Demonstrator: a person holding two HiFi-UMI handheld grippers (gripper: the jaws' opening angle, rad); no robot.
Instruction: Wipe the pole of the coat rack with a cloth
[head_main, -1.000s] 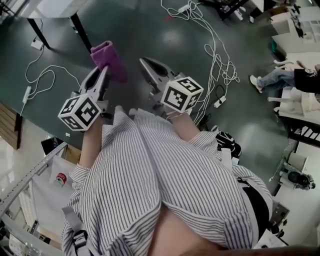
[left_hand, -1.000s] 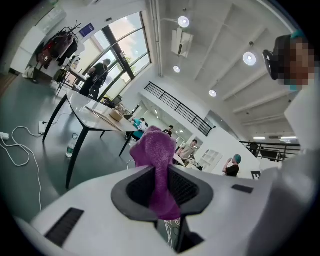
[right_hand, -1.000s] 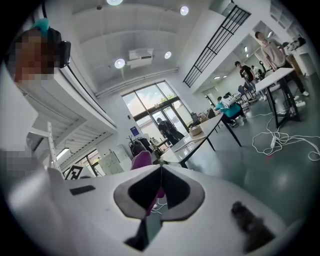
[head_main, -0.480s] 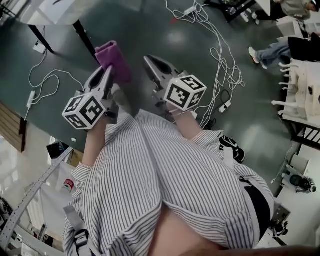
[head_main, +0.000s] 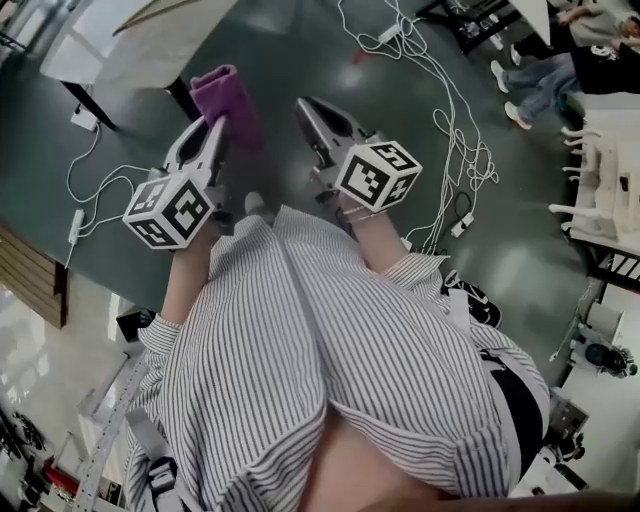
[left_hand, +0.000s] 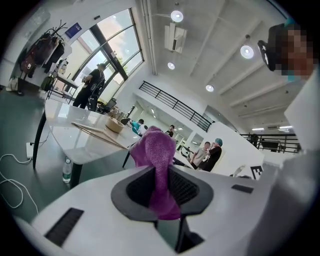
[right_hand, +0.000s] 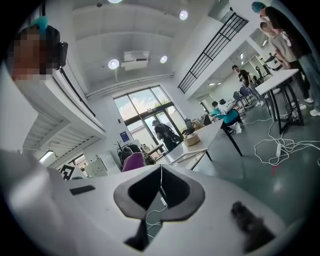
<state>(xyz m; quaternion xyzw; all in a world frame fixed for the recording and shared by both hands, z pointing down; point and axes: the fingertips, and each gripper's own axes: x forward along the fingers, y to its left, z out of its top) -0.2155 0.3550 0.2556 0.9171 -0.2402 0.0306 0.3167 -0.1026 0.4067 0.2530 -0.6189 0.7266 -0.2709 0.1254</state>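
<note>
Dark green floor (head_main: 300, 60) strewn with white cables (head_main: 440, 110) fills the head view, w/ a white table (head_main: 120, 50) at upper left and no rack anywhere close. The left gripper (head_main: 215, 125) has its jaws clamped on the purple cloth (head_main: 225, 95), which sticks up past the tips in a bunched fold. The right gripper (head_main: 310, 110) is just beside it, jaws pressed together w/ nothing between them. What counts for the next move is where the target lies. In the left gripper view, what looks like the coat rack (left_hand: 46, 47) stands far off by the big windows, hung w/ dark garments, well up and to the left of the jaws, beyond the table. It's too small and too covered to make out the pole itself, but judging by the hang of the garments the pole runs upright. That puts its long axis roughly crosswise to the near-level jaws. The left gripper is the one that matters – it has the cloth and sits on the rack's side. My read: the wipe hasn't begun, and there's open floor to cross first, bearing left round the table.
</note>
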